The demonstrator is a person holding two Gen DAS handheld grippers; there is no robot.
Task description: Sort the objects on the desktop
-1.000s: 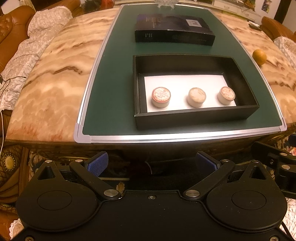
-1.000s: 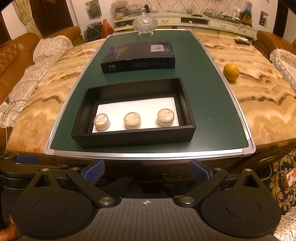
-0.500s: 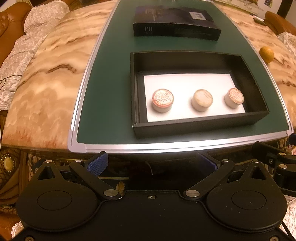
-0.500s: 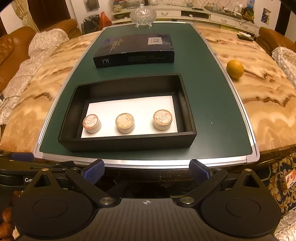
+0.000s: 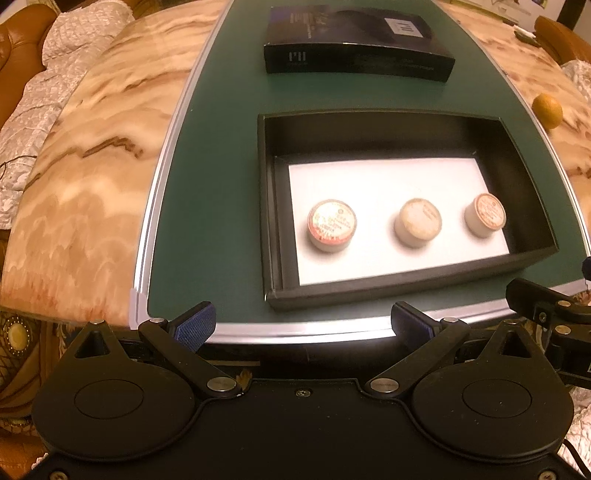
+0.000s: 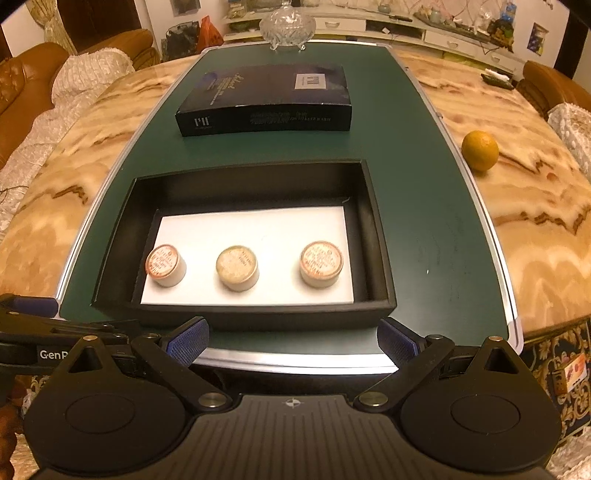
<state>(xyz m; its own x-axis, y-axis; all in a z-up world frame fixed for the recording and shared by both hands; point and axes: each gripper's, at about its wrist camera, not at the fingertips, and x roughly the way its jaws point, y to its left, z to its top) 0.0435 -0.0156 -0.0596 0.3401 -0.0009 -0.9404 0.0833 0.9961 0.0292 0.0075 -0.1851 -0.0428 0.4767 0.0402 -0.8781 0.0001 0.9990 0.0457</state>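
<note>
An open black box [image 5: 532, 258] [image 6: 110, 258] with a white liner sits on a green mat [image 5: 214, 206] [image 6: 424, 206]. Three small round jars stand in a row inside: left [image 5: 331, 225] [image 6: 164, 265], middle [image 5: 417, 222] [image 6: 237, 268], right [image 5: 484, 215] [image 6: 320, 263]. A dark lid [image 5: 358, 44] [image 6: 264, 99] lies flat behind the box. My left gripper [image 5: 303, 325] is open and empty at the mat's near edge. My right gripper [image 6: 293, 338] is open and empty just before the box's front wall.
An orange [image 5: 547, 105] [image 6: 479, 150] lies on the marble table [image 5: 92, 147] [image 6: 535, 221] right of the mat. A glass dish [image 6: 287, 24] stands at the mat's far end. Sofas with white covers [image 6: 74, 85] flank the table.
Both grippers have moved forward toward the table, so the box and jars look closer and larger. Both stay open. Nothing on the table has moved.
</note>
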